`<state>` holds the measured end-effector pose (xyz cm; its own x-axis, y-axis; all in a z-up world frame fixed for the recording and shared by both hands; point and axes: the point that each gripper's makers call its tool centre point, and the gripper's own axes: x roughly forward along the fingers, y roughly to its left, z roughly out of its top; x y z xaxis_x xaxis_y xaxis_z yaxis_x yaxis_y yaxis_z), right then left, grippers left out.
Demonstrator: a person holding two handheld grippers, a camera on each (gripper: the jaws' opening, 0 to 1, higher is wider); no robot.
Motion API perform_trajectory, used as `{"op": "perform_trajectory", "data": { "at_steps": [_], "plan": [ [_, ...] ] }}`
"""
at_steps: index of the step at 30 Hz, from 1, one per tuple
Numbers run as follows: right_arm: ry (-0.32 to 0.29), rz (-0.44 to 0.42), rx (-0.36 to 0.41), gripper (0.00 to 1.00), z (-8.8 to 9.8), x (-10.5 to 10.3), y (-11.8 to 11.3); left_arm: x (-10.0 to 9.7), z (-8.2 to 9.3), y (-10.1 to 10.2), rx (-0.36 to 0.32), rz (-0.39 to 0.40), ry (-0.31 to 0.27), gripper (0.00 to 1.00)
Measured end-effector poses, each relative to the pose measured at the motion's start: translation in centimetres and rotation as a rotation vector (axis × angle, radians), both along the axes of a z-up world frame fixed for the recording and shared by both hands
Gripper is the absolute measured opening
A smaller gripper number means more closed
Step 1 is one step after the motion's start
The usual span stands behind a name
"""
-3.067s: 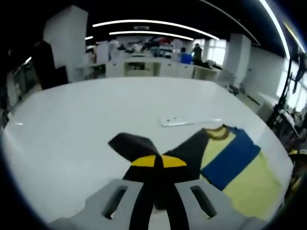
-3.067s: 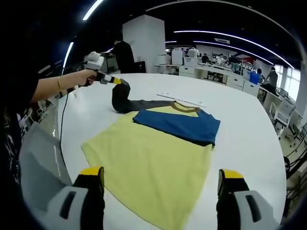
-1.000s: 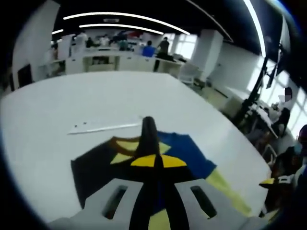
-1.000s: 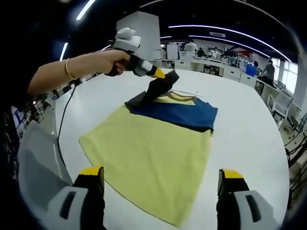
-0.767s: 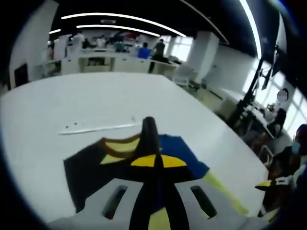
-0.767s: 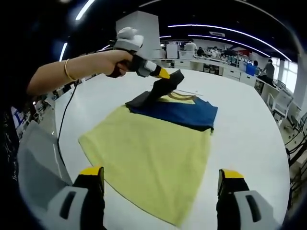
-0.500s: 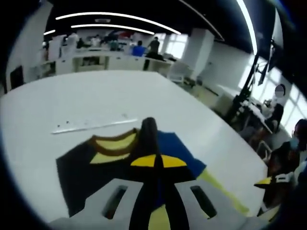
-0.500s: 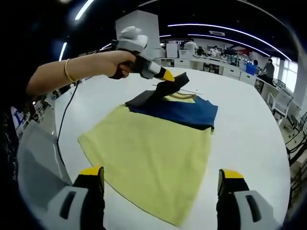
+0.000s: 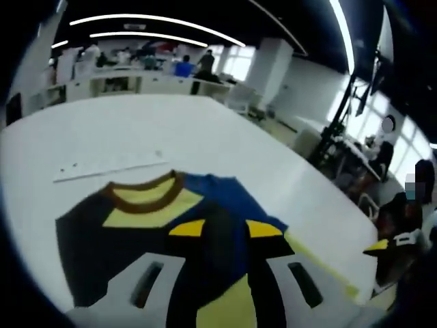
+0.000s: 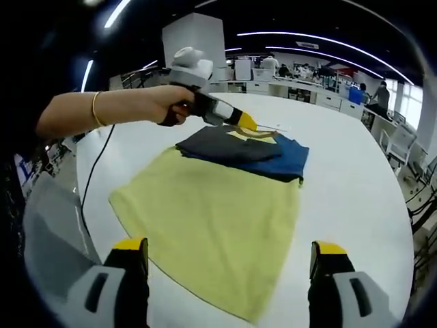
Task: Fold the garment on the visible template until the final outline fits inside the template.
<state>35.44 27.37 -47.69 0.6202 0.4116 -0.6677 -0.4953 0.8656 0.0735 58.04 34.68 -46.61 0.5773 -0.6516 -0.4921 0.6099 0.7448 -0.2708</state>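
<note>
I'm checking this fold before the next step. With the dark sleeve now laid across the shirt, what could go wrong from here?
1. The dark sleeve lies loosely across the shirt; the open left tool hovers right over it and could snag it.
2. The yellow body spreads wide toward the open right tool, so the outline probably needs more folds.
3. A white strip lies beside the collar; a careless pull could shift it.

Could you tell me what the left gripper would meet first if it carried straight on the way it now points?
Most likely the garment itself: the left gripper points down over the dark sleeve panel folded across the blue band, jaws open. Just beyond lie the brown collar and then bare white table, though depth is hard to judge.
</note>
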Motion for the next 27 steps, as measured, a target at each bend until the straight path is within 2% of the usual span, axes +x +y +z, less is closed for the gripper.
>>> {"op": "perform_trajectory", "data": {
  "at_steps": [4,10,13,14,27],
  "plan": [
    [0.0,-0.002,-0.001,0.99,0.0,0.2,0.0,0.0,0.2,0.4,0.008,-0.018,-0.029,0.41],
    [-0.006,-0.003,0.006,0.99,0.2,0.7,0.5,0.5,1.1,1.9,0.041,-0.006,-0.094,0.83],
    [-0.012,-0.006,0.008,0.99,0.5,1.1,0.5,0.6,1.8,2.6,0.04,0.0,-0.108,0.96],
    [-0.015,-0.005,0.007,0.99,0.6,1.4,0.5,0.6,2.0,2.8,0.039,0.002,-0.114,0.99],
    [-0.03,-0.026,0.033,0.96,2.2,4.9,1.0,-0.3,4.4,6.4,0.021,0.018,-0.121,0.99]
  ]
}}
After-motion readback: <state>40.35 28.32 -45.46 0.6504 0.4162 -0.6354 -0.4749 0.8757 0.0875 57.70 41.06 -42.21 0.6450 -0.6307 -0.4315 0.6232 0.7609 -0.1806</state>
